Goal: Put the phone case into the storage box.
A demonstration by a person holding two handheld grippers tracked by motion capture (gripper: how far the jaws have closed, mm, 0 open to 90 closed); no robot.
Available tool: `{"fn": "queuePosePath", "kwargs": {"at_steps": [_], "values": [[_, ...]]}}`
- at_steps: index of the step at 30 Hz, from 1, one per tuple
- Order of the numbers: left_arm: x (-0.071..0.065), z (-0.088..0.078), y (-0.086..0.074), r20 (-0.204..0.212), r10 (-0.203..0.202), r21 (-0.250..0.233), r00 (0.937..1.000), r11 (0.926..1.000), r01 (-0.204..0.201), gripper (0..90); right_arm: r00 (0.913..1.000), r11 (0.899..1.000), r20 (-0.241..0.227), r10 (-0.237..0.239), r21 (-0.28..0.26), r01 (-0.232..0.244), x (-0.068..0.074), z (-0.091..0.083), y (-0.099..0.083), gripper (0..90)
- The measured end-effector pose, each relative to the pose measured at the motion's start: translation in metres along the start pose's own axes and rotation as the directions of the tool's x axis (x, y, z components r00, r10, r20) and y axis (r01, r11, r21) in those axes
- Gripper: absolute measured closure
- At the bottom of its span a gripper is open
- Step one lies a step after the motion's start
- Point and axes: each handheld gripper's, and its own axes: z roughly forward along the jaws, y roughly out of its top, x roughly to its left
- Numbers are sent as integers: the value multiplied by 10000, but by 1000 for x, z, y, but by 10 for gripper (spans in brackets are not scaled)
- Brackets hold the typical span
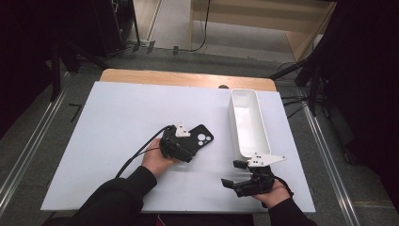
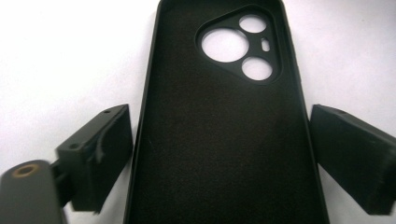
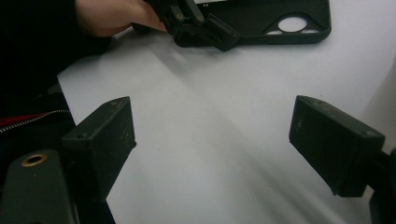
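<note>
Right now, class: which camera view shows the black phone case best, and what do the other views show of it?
The left gripper view: the phone case lies inside-up between the left tool jaws, camera cutouts clear. The high view shows it small, partly under that tool. The right gripper view catches its cutout end at the top edge.

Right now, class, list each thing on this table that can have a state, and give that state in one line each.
Phone case: lying flat, hollow side up, empty, between the left gripper's jaws.
White bin: upright, open-topped, empty.
Left gripper: open, jaws either side of the phone case, a small gap at each edge.
Right gripper: open, nothing between its jaws, over bare table.
</note>
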Motion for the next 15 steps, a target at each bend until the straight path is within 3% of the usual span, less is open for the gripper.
{"fn": "queuePosePath", "kwargs": {"at_steps": [15], "values": [[1, -1, 0, 25, -2, -57, 10000, 10000, 2, 135, 10000, 10000, 42, 11, 4, -11, -1, 1, 0, 129]]}}
